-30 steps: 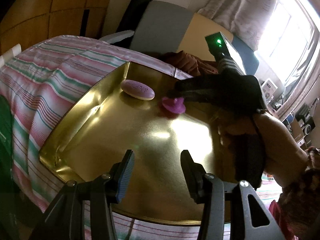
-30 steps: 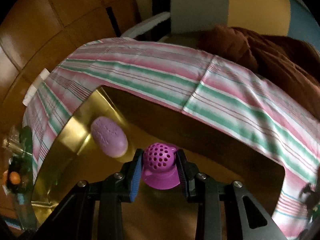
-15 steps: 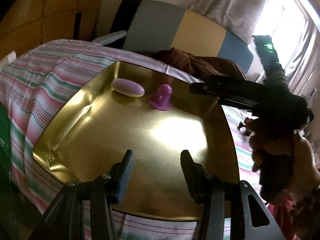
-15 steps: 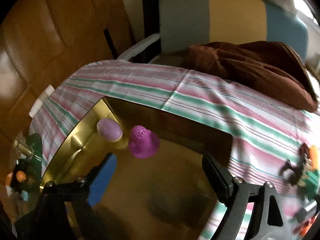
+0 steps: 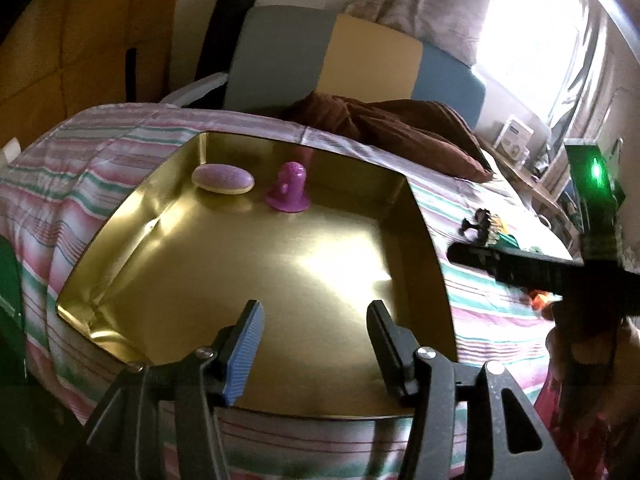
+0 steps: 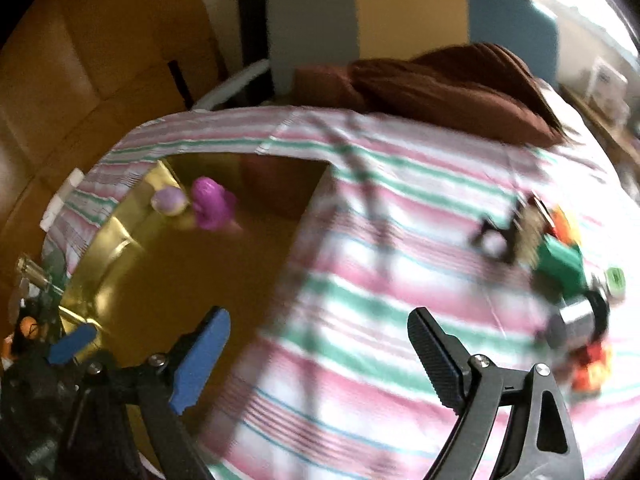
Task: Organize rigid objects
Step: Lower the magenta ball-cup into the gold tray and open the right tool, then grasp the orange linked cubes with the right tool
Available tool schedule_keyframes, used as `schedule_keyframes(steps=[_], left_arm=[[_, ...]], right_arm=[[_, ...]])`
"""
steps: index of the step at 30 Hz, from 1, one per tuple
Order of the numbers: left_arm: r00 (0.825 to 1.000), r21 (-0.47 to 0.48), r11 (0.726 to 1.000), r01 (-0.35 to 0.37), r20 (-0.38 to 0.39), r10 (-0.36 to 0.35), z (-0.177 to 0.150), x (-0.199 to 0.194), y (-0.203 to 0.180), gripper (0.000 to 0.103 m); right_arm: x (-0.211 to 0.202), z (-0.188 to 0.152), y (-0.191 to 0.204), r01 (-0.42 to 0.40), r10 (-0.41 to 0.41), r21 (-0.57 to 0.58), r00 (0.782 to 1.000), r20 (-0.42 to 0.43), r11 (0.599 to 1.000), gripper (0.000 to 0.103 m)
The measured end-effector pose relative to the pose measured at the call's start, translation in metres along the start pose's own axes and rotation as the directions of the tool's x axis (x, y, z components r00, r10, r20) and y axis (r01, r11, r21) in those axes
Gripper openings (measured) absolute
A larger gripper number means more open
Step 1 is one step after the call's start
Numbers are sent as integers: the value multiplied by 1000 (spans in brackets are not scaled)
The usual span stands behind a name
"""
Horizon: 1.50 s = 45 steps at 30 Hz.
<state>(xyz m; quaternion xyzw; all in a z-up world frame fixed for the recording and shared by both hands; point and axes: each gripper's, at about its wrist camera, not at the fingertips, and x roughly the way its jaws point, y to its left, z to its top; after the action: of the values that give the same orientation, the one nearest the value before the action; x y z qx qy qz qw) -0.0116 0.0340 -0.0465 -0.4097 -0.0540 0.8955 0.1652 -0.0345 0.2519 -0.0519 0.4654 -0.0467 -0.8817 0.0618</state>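
A gold metal tray (image 5: 224,280) lies on a striped bedspread. At its far end stand a purple bell-shaped piece (image 5: 289,193) and a lilac oval soap (image 5: 223,178); both also show in the right wrist view, the bell (image 6: 210,204) and the soap (image 6: 168,201). My left gripper (image 5: 316,346) is open and empty over the tray's near edge. My right gripper (image 6: 318,360) is open and empty, above the bedspread just right of the tray (image 6: 132,248). A heap of small toys (image 6: 560,272) lies on the bedspread to its right.
A brown cushion (image 5: 400,128) lies at the bed's far side, before a grey, yellow and blue headboard (image 5: 344,64). The right gripper's body (image 5: 560,268) crosses the right of the left wrist view. Cluttered items (image 6: 28,304) sit beyond the tray's left.
My right gripper let go of the purple bell piece in the tray, opened wide, and pulled back to the right over the bedspread towards the toys. The left gripper stayed open.
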Motion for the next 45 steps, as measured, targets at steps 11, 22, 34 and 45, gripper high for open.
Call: schedule_keyframes(steps=[11, 22, 34, 45], left_arm=[[994, 153, 983, 102, 30, -108, -16, -12, -45, 54], [992, 243, 965, 103, 41, -116, -28, -20, -77, 54], [992, 305, 944, 121, 1, -128, -35, -19, -106, 54], [984, 348, 920, 178, -40, -175, -21, -9, -149, 54]], right_arm=[[-9, -59, -85, 68, -56, 160, 995, -81, 985, 91], [-35, -51, -228, 294, -271, 319, 955, -118, 901, 95], [-6, -46, -258, 237, -196, 281, 966, -166, 930, 95], [-5, -48, -256, 227, -189, 263, 969, -162, 938, 60]])
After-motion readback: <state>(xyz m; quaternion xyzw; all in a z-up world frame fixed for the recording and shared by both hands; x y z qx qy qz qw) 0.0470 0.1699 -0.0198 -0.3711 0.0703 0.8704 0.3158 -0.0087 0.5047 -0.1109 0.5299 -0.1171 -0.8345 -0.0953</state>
